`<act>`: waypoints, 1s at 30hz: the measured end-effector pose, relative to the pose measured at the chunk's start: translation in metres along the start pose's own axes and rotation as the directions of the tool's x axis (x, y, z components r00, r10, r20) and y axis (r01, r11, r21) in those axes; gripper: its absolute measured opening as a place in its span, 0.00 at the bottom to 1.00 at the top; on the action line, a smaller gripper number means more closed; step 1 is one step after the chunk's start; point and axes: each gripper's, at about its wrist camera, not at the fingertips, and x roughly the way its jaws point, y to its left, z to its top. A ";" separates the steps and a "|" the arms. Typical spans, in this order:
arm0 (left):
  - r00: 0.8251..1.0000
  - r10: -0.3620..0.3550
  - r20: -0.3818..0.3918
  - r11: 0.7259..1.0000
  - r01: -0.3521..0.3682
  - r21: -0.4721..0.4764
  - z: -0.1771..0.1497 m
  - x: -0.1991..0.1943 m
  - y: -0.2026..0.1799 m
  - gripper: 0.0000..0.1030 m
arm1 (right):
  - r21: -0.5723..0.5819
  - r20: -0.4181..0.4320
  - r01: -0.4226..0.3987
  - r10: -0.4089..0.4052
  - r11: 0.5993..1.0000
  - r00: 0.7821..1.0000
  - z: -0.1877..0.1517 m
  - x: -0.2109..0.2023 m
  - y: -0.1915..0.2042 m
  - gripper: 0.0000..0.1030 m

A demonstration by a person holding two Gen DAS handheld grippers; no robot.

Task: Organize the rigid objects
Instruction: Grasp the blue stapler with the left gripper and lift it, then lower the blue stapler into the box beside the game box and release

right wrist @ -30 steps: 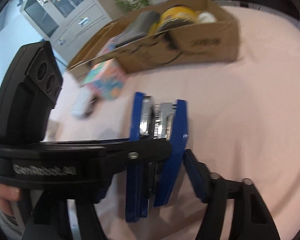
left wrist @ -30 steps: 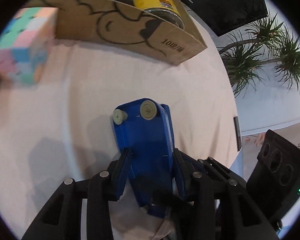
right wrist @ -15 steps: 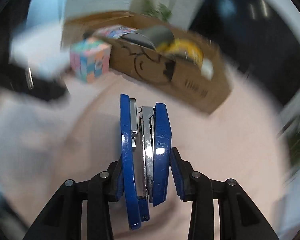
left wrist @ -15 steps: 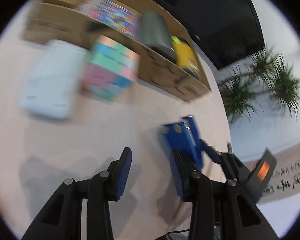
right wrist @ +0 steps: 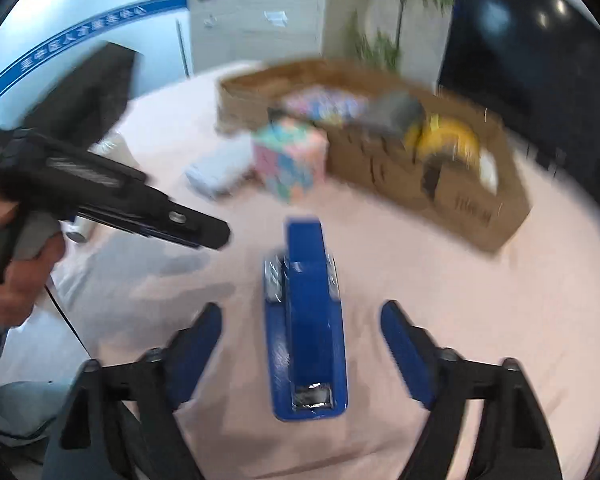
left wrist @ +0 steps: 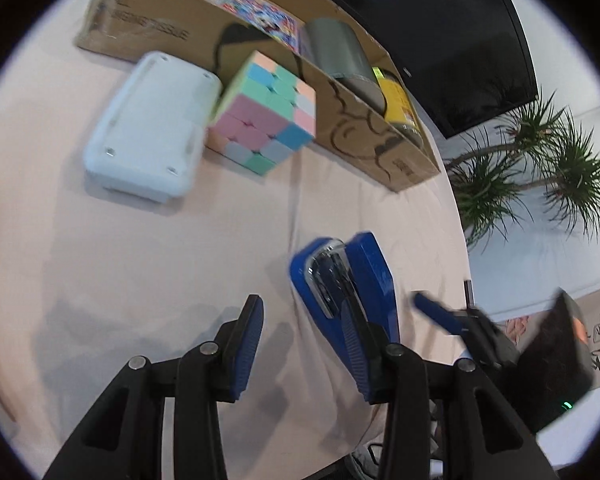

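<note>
A blue stapler (right wrist: 306, 332) lies flat on the pink tablecloth, between the open fingers of my right gripper (right wrist: 302, 350), which do not touch it. It also shows in the left wrist view (left wrist: 340, 280), just right of my left gripper (left wrist: 306, 344), which is open and empty. A pastel puzzle cube (left wrist: 266, 114) and a white flat case (left wrist: 148, 128) lie in front of a cardboard box (left wrist: 356, 136). The box holds a grey roll (left wrist: 336, 54), a yellow can (left wrist: 396, 100) and a colourful pack (left wrist: 256, 12).
The table edge curves round at the right, by a potted plant (left wrist: 532, 168) and a dark screen (left wrist: 440, 36). In the right wrist view the left gripper's body (right wrist: 100, 196) and the hand that holds it are at the left.
My left gripper let go of the stapler and swung left. My right gripper took the stapler, laid it flat on the cloth and opened.
</note>
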 end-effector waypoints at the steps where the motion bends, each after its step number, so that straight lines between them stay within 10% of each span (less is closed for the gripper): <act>1: 1.000 -0.006 -0.007 1.000 0.006 0.002 -0.002 0.002 -0.002 0.38 | -0.002 -0.043 -0.006 0.006 1.000 0.999 -0.002 0.010 -0.002 0.50; 7: 0.999 -0.040 -0.027 0.999 0.040 -0.006 -0.006 0.009 -0.004 0.38 | 0.012 -0.105 -0.042 0.043 0.999 0.994 -0.005 0.033 -0.005 0.22; 12: 0.994 -0.068 -0.080 0.997 0.066 -0.034 -0.012 0.019 0.003 0.38 | 0.202 -0.104 -0.089 0.112 0.975 0.988 -0.011 0.028 -0.015 0.22; 20: 0.985 -0.154 -0.077 0.988 0.154 -0.012 -0.014 0.014 0.005 0.34 | 0.497 -0.048 -0.267 0.334 0.825 0.942 -0.014 0.025 -0.021 0.22; 30: 0.986 -0.154 -0.060 0.988 0.156 0.019 -0.002 -0.006 0.019 0.19 | 0.582 -0.027 -0.321 0.412 0.747 0.911 0.001 0.038 -0.006 0.22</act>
